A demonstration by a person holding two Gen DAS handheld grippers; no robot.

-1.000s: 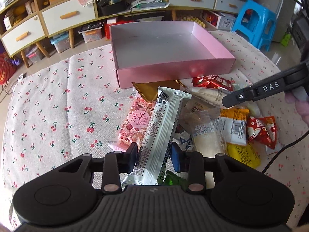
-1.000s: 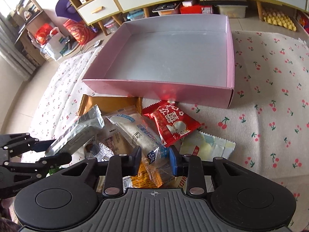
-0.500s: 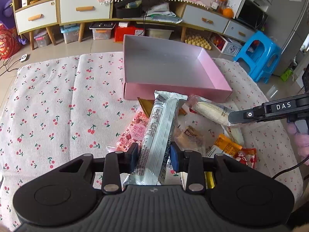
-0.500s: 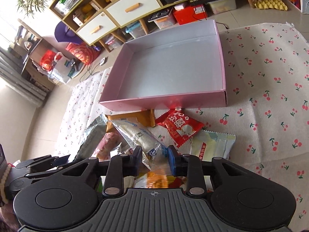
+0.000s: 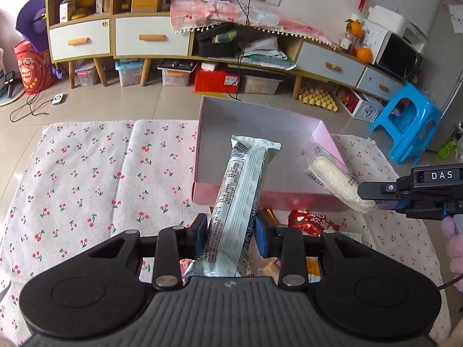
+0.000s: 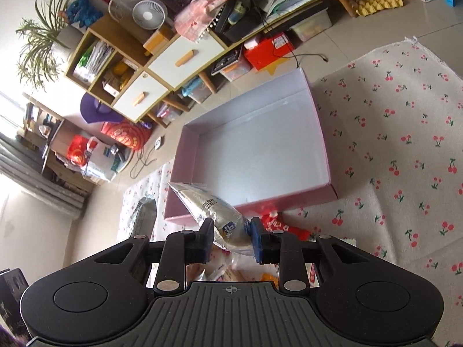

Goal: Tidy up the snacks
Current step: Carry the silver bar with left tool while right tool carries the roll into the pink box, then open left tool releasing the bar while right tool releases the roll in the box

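The left gripper (image 5: 231, 232) is clamped across the lower part of a long silver-wrapped bar (image 5: 240, 206), which stands up and forward out of the jaws toward the pink box (image 5: 269, 199); the grip low on the wrapper leaves the free end leading, apparently to go over the near wall first; the right gripper (image 6: 231, 238) is closed on a clear-wrapped pale roll (image 6: 215, 211), held near one end and slanting up to the left, likewise aimed at the box; the box sits open and empty on the cherry-print cloth (image 5: 86, 173), just beyond the remaining snacks; a red packet (image 5: 311, 221) and other wrappers lie against the near wall, below both held items; in my judgement that wall is the only obstacle, and both loads appear high enough to pass it; the two grippers are near each other and could collide over the box.
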